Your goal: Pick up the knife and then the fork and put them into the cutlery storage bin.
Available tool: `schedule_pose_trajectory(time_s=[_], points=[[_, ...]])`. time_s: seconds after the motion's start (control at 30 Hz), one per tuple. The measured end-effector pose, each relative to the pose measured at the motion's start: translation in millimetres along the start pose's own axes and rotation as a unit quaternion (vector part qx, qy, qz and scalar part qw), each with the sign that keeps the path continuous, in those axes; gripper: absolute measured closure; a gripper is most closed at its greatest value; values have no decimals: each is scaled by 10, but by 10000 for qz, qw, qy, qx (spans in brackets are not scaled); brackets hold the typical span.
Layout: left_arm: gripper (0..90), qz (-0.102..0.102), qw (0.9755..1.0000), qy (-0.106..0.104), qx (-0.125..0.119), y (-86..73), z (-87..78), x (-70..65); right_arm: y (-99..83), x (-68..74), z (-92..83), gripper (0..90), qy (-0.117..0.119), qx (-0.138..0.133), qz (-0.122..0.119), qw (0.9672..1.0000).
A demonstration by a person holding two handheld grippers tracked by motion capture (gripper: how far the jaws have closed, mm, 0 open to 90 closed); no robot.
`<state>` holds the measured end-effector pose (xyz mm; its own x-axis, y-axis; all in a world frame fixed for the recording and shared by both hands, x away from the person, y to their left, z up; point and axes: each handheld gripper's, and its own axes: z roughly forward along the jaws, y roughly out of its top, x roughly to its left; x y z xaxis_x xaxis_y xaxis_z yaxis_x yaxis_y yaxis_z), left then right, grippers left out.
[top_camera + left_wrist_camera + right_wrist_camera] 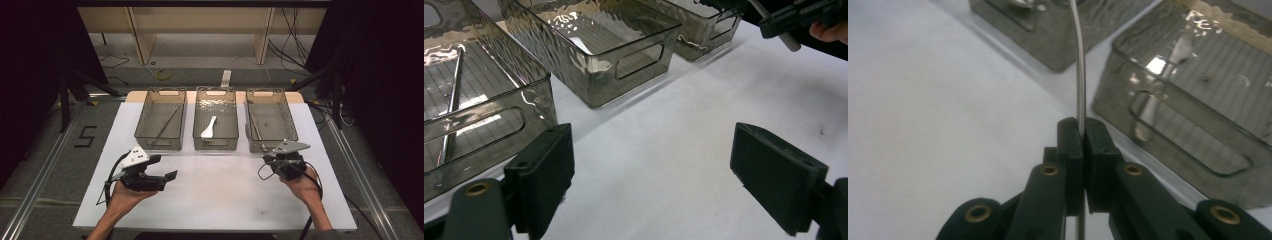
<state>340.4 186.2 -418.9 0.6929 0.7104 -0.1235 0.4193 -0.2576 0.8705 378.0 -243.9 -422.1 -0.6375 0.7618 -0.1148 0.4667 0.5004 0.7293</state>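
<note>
Pinching a thin silver metal utensil handle (1079, 65) between pressed-together jaws, the right gripper (1082, 131) hovers near the right smoky clear plastic bin (271, 125), the piece not yet dropped in, while the left gripper (651, 175) waits spread wide, empty.

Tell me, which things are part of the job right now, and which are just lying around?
In the job:
- right tongs, shut on a thin metal utensil
- right bin, nearest them, probably

Lying about:
- white spoon in the middle bin
- metal rod in the left bin
- left tongs, open and empty
- yellow cable on the floor
</note>
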Motion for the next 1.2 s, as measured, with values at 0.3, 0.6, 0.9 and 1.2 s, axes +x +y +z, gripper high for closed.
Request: schedule_pose_trajectory(time_s=[0.3,0.6,0.9,1.2], points=[[172,-51,10000,44,-54,-5,-2,16,122,-338,-16,878,-173,-118,530,9984],[164,-154,9998,12,-161,5,-28,36,338,-578,31,877,-290,-160,741,9967],[162,-124,9998,12,-160,5,-17,27,516,-747,171,877,-321,-102,985,9946],[162,-173,9997,53,-176,4,-25,47,681,-874,318,877,-384,1,1173,9924]])
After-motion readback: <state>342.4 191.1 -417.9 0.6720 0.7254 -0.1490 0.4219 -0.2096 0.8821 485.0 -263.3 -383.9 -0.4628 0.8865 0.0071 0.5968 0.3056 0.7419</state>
